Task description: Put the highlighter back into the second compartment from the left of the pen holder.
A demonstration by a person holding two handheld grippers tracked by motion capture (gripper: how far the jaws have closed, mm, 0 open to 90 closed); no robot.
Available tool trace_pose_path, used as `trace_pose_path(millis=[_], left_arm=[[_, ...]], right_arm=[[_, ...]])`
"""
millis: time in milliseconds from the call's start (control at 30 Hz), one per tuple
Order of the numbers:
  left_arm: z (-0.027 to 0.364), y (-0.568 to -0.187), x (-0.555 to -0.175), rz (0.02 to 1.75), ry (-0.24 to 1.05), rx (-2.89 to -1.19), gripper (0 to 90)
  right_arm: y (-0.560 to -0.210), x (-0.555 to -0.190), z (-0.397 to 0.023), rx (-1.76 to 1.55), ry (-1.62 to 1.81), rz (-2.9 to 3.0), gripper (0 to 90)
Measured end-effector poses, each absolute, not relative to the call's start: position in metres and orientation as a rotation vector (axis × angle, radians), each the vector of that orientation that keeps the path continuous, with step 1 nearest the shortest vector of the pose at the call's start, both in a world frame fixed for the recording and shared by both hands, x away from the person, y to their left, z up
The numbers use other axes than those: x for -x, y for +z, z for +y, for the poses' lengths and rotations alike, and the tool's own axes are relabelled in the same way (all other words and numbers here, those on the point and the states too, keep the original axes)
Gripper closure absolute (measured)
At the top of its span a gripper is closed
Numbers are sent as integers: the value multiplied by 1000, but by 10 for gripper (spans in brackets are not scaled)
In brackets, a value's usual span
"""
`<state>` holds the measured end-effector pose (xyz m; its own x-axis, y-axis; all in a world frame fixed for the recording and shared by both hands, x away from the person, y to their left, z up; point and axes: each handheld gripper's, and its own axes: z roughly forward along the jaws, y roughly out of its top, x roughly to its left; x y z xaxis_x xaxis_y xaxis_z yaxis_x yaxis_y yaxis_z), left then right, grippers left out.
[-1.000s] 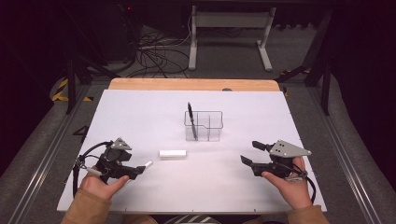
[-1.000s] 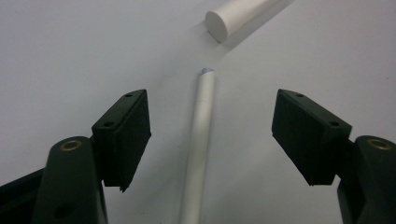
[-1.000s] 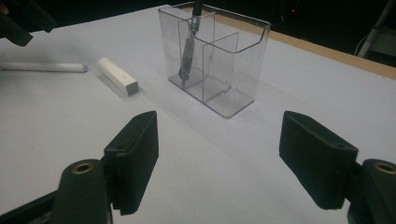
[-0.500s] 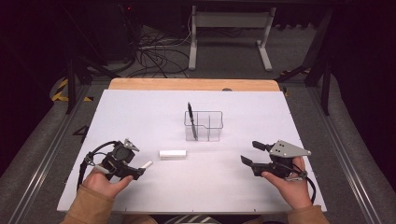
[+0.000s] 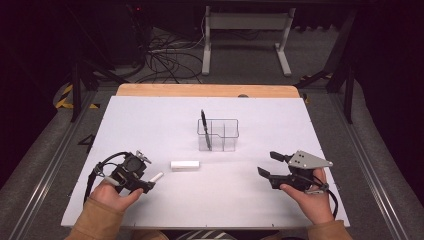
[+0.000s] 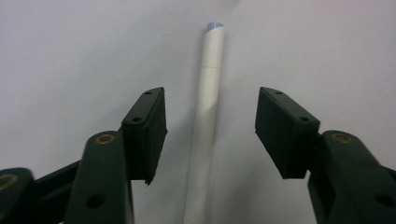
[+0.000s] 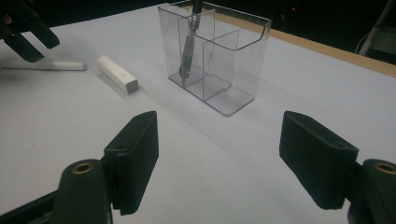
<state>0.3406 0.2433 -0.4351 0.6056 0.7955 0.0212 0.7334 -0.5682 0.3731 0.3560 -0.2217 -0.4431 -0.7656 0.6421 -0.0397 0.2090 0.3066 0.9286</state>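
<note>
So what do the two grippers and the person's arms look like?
Both grippers are black, each with two blocky fingers that end in flat rectangular pads. The left gripper trails a looping black cable. The right gripper carries a grey three-cornered plate with small dark holes. Brass-coloured rivets sit at the finger joints. The person wears tan sleeves.
</note>
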Motion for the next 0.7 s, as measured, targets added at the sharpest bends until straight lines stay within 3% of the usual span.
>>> trace_pose_path(millis=[433, 700], left_arm=[[239, -444, -343, 1205, 258, -2577, 681], [238, -449, -346, 1225, 255, -2600, 730]], right_arm=[[-444, -356, -221, -756, 1459, 2183, 294], [-444, -356, -221, -756, 1459, 2187, 295]])
